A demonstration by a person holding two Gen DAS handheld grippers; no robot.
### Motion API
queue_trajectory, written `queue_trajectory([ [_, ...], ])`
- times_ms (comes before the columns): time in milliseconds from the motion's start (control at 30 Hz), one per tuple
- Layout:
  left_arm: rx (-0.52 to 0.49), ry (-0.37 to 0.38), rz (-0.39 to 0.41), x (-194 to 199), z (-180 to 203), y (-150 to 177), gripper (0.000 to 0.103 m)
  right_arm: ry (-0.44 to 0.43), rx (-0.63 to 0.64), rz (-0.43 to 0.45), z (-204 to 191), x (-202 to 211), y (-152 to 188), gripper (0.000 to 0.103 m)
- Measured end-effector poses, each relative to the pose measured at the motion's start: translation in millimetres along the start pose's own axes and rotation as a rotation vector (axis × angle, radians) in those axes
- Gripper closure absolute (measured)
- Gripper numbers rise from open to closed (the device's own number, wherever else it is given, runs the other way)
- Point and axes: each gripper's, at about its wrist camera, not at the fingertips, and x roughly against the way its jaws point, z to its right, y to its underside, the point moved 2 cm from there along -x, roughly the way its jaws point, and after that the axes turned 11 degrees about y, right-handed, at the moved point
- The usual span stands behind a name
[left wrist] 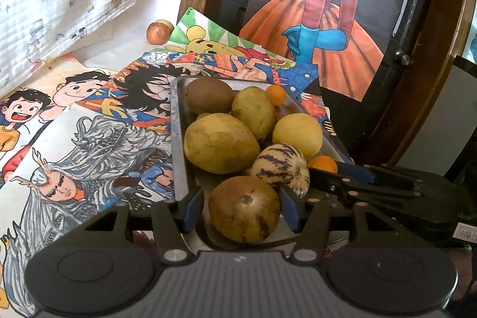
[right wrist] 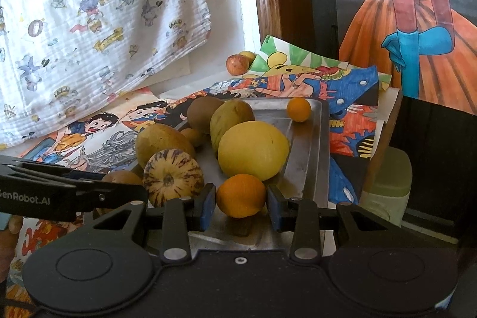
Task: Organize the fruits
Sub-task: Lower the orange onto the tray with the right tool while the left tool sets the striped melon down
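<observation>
Fruit-crowded tray [right wrist: 310,157] on cartoon drawings [left wrist: 89,121], two stray fruits [left wrist: 156,32] behind.

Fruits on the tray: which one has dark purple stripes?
The striped melon, cream with purple streaks, beside the orange between the right gripper fingers; the others are plain.

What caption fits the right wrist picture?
Right gripper open around an orange on a fruit-filled metal tray.

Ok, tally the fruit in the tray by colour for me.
Orange fruit: 2
Yellow to yellow-green fruit: 3
Brown or tan fruit: 3
Purple-striped fruit: 1
Total in the tray: 9
</observation>
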Motion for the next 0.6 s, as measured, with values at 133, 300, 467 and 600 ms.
queue_trajectory([
  [133,-0.003,-0.001,0.002,0.5,0.1,0.1,0.042,0.019,0.008,0.014,-0.6,-0.1,0.1,0.061],
  [300,0.004,-0.002,0.012,2.2,0.4,0.1,0.041,0.037,-0.004,0.028,2.8,1.5,1.3,0.059],
  [467,0.002,-0.018,0.032,6.4,2.5,0.6,0.029,0.052,0.0,0.036,1.6,3.2,3.7,0.054],
  [600,0.021,-0.029,0.042,9.2,-0.5,1.5,0.027,0.069,-0.005,0.046,1.7,5.8,5.6,0.048],
])
